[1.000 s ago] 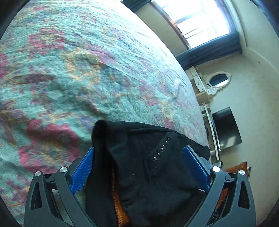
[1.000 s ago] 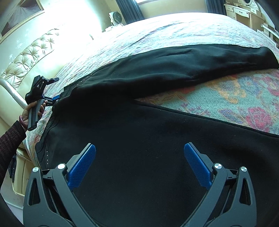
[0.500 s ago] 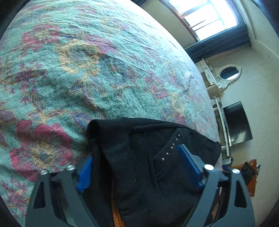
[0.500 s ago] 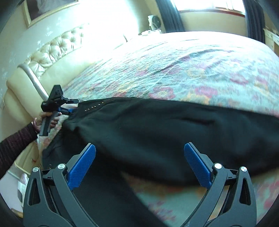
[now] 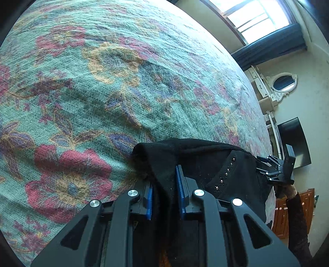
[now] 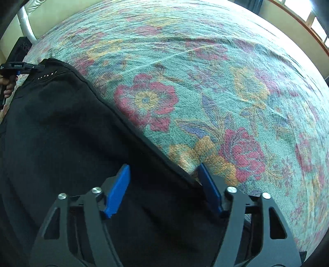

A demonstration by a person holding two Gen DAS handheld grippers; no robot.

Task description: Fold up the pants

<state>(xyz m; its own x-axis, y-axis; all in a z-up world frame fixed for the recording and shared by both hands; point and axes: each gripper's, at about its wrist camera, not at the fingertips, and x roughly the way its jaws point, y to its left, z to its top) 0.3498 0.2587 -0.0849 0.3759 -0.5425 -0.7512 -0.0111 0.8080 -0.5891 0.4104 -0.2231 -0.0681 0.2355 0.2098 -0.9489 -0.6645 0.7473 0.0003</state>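
Observation:
Black pants [image 5: 205, 160] with a row of metal studs lie on a floral bedspread [image 5: 102, 82]. My left gripper [image 5: 164, 184] is closing on a bunched fold at the waist corner, and its blue pads squeeze the cloth. In the right wrist view the pants [image 6: 61, 133] run from the upper left to the bottom. My right gripper [image 6: 164, 184] points steeply down over their long edge, with jaws closing. One pad is over the cloth and the other is at the edge on the bedspread [image 6: 226, 82]. Each view shows the other gripper: right gripper [image 5: 259, 164], left gripper [image 6: 39, 66].
A bright window [image 5: 257, 18] with a dark curtain, an oval mirror [image 5: 284, 82], a dark screen [image 5: 294, 143] and a wooden cabinet [image 5: 296, 207] stand beyond the bed. A cream padded bed end with a metal rail [image 6: 24, 22] is at the upper left.
The left jaws have narrowed from wide open onto the waist fold. The right gripper has swung across the pants to their edge, rolled and tipped down, and its jaws have narrowed.

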